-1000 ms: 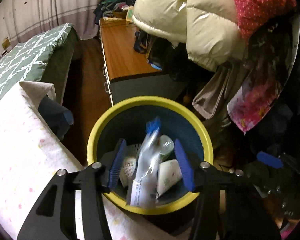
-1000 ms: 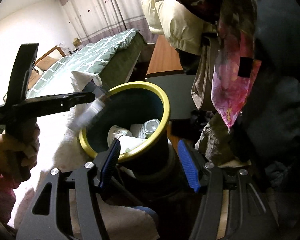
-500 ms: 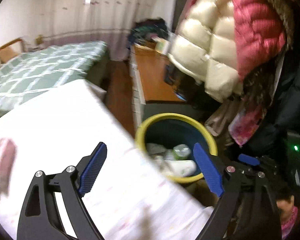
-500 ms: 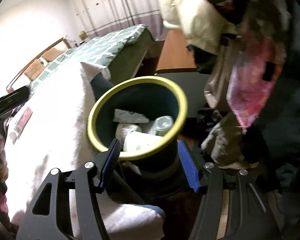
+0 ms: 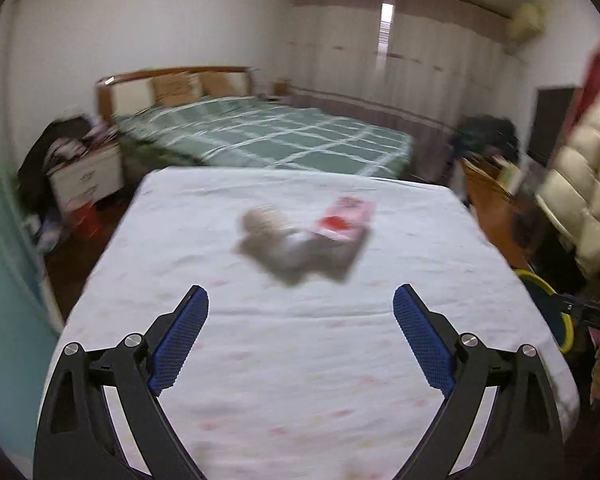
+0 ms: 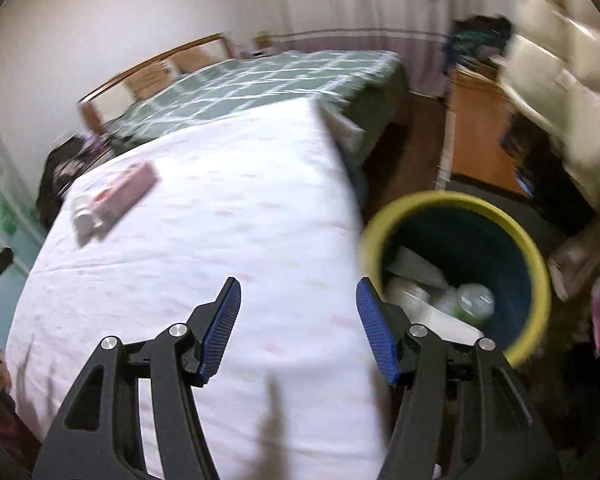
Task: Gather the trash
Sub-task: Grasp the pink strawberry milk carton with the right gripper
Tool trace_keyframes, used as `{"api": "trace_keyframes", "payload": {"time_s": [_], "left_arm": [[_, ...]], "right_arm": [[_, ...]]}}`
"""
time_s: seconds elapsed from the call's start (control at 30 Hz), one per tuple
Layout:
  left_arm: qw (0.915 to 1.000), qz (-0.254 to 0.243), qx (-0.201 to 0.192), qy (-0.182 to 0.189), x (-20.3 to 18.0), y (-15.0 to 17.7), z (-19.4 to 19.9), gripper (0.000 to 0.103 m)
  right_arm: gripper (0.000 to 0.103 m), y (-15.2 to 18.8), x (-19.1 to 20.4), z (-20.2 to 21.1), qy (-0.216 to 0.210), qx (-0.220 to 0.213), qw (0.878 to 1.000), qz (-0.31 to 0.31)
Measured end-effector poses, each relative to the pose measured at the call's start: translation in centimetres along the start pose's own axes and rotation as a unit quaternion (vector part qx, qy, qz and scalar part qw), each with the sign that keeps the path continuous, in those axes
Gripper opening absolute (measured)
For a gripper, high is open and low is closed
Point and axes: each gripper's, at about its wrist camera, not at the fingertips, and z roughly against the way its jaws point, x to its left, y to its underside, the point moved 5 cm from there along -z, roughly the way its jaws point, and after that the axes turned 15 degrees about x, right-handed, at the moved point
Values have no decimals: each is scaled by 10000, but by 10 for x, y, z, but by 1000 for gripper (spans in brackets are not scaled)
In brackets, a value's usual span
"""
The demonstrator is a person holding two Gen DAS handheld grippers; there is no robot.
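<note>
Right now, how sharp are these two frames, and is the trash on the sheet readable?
Left wrist view: left gripper crisp, pink packet and pale item motion-smeared, unreadable. Right wrist view: right gripper sharp, bin and packet streaked; both fisheye-bent.

Sheet [image 5: 300, 360] before tongs bare; bin [image 6: 540, 280] right.

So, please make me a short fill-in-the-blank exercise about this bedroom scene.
1. The trash bin has a ____ rim.
2. The pink packet lies on the ____ sheet.
3. The left gripper is ____ and holds nothing.
4. The fingers of the right gripper have ____ pads.

Missing words: yellow; white; open; blue
</note>
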Motion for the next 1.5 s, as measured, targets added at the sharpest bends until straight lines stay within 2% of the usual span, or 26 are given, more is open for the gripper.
{"api": "trace_keyframes", "payload": {"time_s": [0.13,0.23,0.37,0.57,0.63,0.73,0.97,1.23,1.5], "left_arm": [[9992,305,-33,-265,40,6,-10,92],[9986,399,-73,-329,53,9,-15,92],[9987,401,-114,-304,55,12,-20,92],[9983,548,-184,-111,55,12,-18,93],[9982,539,-211,-121,54,12,-16,93],[9984,496,-229,-153,51,13,-15,93],[9990,353,-248,-118,44,13,-14,93],[9991,344,-228,-66,42,14,-14,93],[9993,338,-168,-21,41,15,-14,93]], "right_arm": [[58,-26,67,-9,-188,-34,9988,447],[64,-43,109,-21,-411,18,9972,626],[65,-65,160,-39,-514,89,9954,802],[65,-100,214,-79,-643,296,9949,713],[70,-109,224,-88,-581,254,9960,628],[77,-121,232,-101,-425,216,9980,409],[78,-127,241,-137,-53,504,9986,174],[83,-131,250,-156,30,579,9983,111],[83,-131,220,-147,158,438,9987,-223]]}}
